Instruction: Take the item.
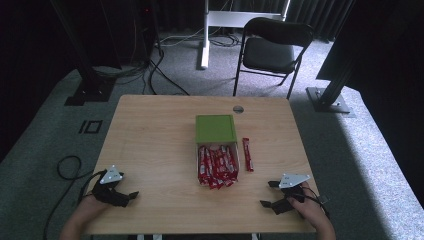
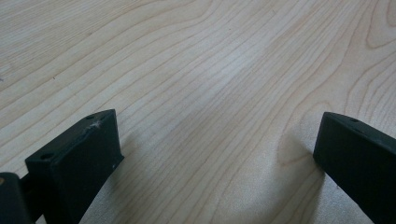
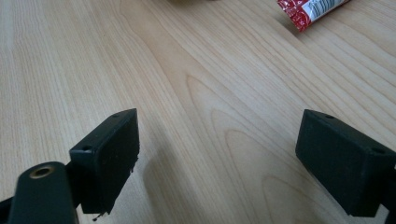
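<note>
Two hand-held grippers rest at the near corners of a wooden table (image 1: 150,130), with a box of red sachets between them.

Left to right in the high view: the left gripper (image 1: 131,196) lies at the near left corner, held by the person's left hand (image 1: 87,210); its own view shows both jaws spread wide over bare wood, holding nothing. At the table's centre stands a green box (image 1: 216,129) whose open white tray is filled with red sachets (image 1: 217,166). One single red sachet (image 1: 247,154) lies on the wood just beside the tray's right side. The right gripper (image 1: 268,193) sits at the near right corner in the right hand (image 1: 310,207), jaws wide apart and empty; the single sachet's end (image 3: 312,11) shows ahead of it.
</note>
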The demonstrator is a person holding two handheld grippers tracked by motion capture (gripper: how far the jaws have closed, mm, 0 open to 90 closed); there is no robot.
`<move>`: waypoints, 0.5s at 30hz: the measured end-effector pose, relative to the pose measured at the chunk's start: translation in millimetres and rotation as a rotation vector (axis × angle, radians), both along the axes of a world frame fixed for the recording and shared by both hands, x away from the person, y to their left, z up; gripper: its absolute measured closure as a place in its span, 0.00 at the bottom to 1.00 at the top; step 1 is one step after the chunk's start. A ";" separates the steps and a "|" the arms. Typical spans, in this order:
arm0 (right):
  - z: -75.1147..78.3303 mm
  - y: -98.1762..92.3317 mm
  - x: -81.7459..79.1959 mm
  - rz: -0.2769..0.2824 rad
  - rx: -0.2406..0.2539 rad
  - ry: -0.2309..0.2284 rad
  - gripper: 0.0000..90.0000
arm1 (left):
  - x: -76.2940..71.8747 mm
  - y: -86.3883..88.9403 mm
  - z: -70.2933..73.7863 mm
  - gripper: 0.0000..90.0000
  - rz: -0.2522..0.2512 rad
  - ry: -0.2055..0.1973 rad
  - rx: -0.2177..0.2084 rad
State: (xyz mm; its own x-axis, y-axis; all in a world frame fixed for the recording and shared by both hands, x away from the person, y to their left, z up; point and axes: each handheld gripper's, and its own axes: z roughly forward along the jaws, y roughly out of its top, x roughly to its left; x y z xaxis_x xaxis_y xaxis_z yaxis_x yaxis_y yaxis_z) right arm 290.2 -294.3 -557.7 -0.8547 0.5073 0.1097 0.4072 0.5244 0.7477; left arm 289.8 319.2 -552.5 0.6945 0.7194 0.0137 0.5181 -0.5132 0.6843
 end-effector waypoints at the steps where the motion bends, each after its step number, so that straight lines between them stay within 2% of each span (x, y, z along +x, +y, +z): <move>1: 0.0 -0.1 0.0 -0.001 0.000 0.001 0.15 | 0.0 0.0 0.0 0.02 0.000 0.000 0.000; 5: -0.2 0.3 -0.3 -0.021 -0.009 -0.010 0.15 | 0.0 0.0 0.0 0.02 0.000 0.000 0.000; 12: -0.3 1.7 -2.9 -0.016 -0.036 -0.031 0.14 | 0.0 0.0 0.0 0.02 0.000 0.000 0.000; 15: -0.3 1.2 -2.3 -0.050 -0.039 -0.032 0.14 | 0.0 0.0 0.0 0.02 0.000 0.000 0.000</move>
State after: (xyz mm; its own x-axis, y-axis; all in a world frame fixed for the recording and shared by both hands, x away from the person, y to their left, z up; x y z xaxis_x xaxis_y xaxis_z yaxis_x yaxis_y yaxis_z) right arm 287.9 -293.1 -558.0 -0.8312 0.5525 0.0617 0.4095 0.5335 0.7400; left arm 289.8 319.2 -552.5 0.6945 0.7194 0.0139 0.5180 -0.5133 0.6842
